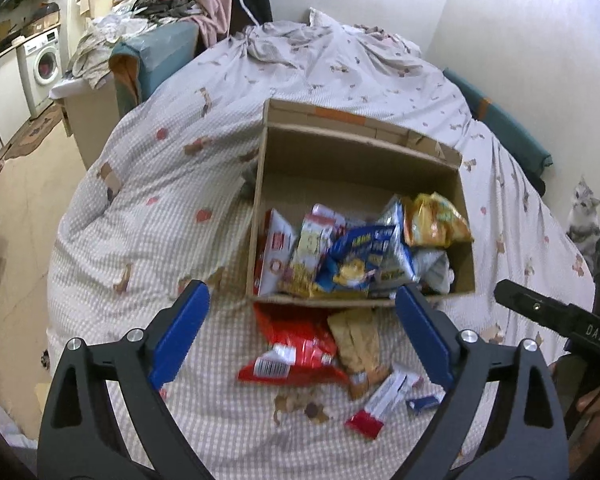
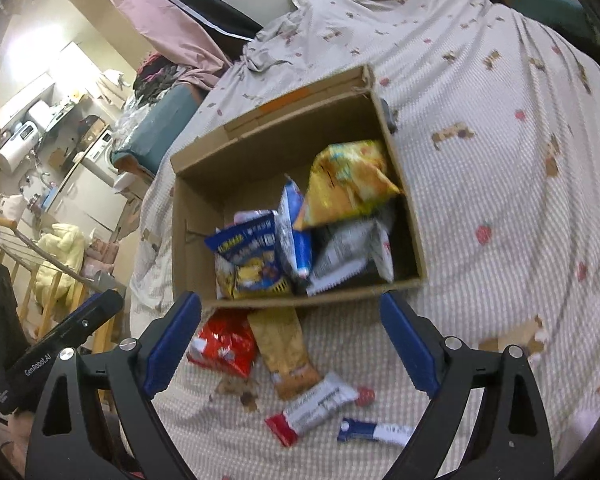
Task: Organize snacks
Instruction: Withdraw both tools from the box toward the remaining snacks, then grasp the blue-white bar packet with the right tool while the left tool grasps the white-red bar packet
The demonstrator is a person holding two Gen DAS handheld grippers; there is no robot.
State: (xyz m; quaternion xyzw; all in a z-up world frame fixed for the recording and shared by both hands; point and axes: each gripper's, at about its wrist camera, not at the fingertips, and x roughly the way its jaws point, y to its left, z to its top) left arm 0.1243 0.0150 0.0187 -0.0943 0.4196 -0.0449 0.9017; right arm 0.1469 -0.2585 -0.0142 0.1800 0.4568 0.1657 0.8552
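Cardboard box [image 1: 360, 160] is the landmark here: it sits open on the checked bedspread [image 1: 148, 208] with a leaning heap of packets against its near wall, among them a blue bag [image 1: 364, 256], a yellow bag [image 1: 436, 220] toward its right wall and a white-and-red pack [image 1: 276, 252] toward its left. Just outside the near wall lie the snacks not yet stowed: a red bag [image 1: 296, 348] touching the box foot, a brown packet [image 1: 358, 344] beside it, then a red-and-white bar [image 1: 384, 404] and a small blue bar [image 1: 422, 402] farther from the box.

The left gripper [image 1: 302, 340] stands wide apart with nothing between its pads, poised above the red and brown packets; the right gripper [image 2: 290, 348] is likewise spread and empty.

Risks, as I judge them: the red bag and brown packet overlap, so a closing grip may catch both or pinch only a slippery corner. The bedspread is soft, so pads pressing down could snag cloth. The heap inside the box leans, and another packet dropped on it may slide or spill. A cat [image 1: 584, 216] sits beyond the box's right side and could interfere.
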